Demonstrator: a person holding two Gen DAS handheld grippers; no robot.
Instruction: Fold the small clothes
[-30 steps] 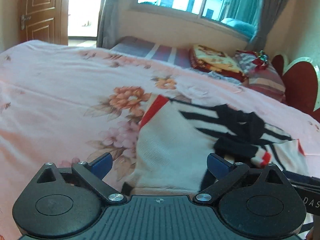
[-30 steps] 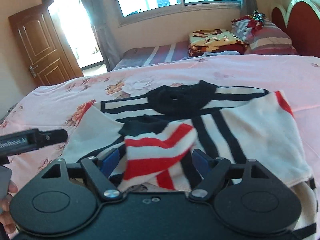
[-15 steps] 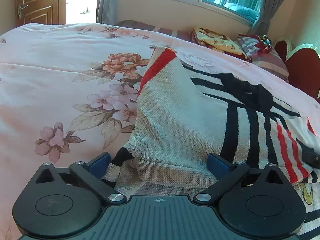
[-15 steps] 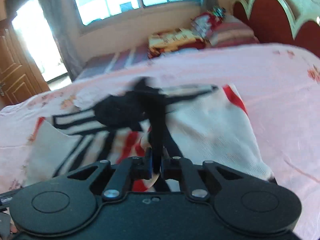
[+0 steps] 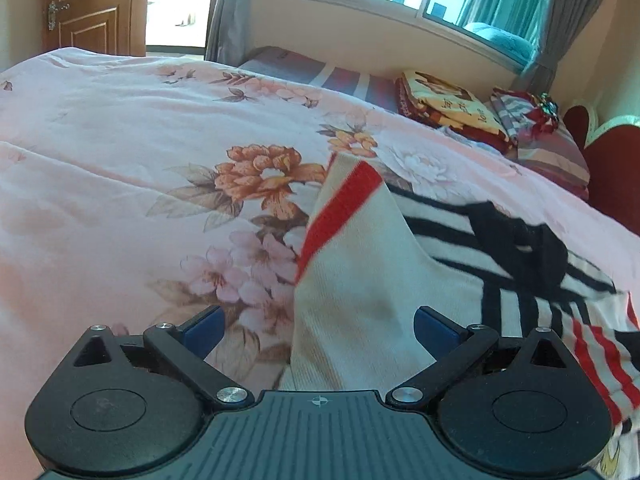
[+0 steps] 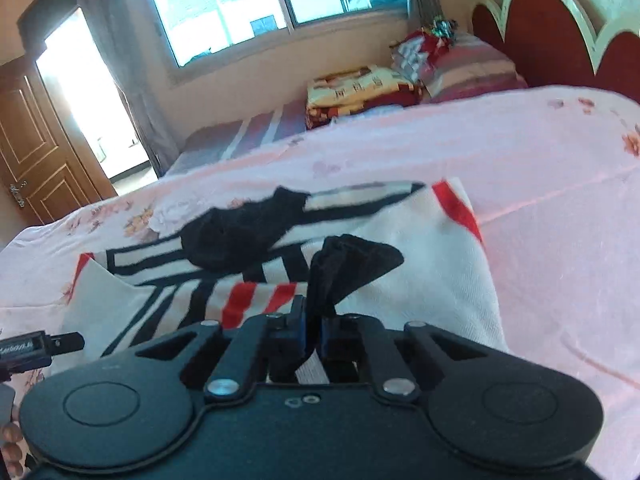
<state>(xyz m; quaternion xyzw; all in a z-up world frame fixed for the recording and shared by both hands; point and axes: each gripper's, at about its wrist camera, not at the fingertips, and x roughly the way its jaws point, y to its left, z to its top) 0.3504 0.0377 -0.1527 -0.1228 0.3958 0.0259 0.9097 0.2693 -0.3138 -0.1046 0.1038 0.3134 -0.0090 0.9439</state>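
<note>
A small white knit sweater (image 5: pixel 360 280) with black and red stripes lies spread on the pink floral bedspread (image 5: pixel 120 140). Its black collar (image 6: pixel 240 232) sits near the middle. My left gripper (image 5: pixel 316 324) is open, its blue pads on either side of the sweater's white left edge without pressing it. My right gripper (image 6: pixel 313 320) is shut on a black cuff (image 6: pixel 348 264) of the sweater, which bunches up above the pads. In the right wrist view the tip of the left gripper (image 6: pixel 40 348) shows at the left edge.
Folded blankets (image 5: pixel 448 112) and striped pillows (image 5: pixel 548 148) lie by the window wall at the far end. A red headboard (image 6: pixel 560 40) stands at the right. A wooden door (image 5: pixel 92 8) is at the far left. Pink bedspread stretches left and right of the sweater.
My right gripper closed on the black cuff and drew it right over the sweater. My left gripper stayed open and slid down to the sweater's white left edge.
</note>
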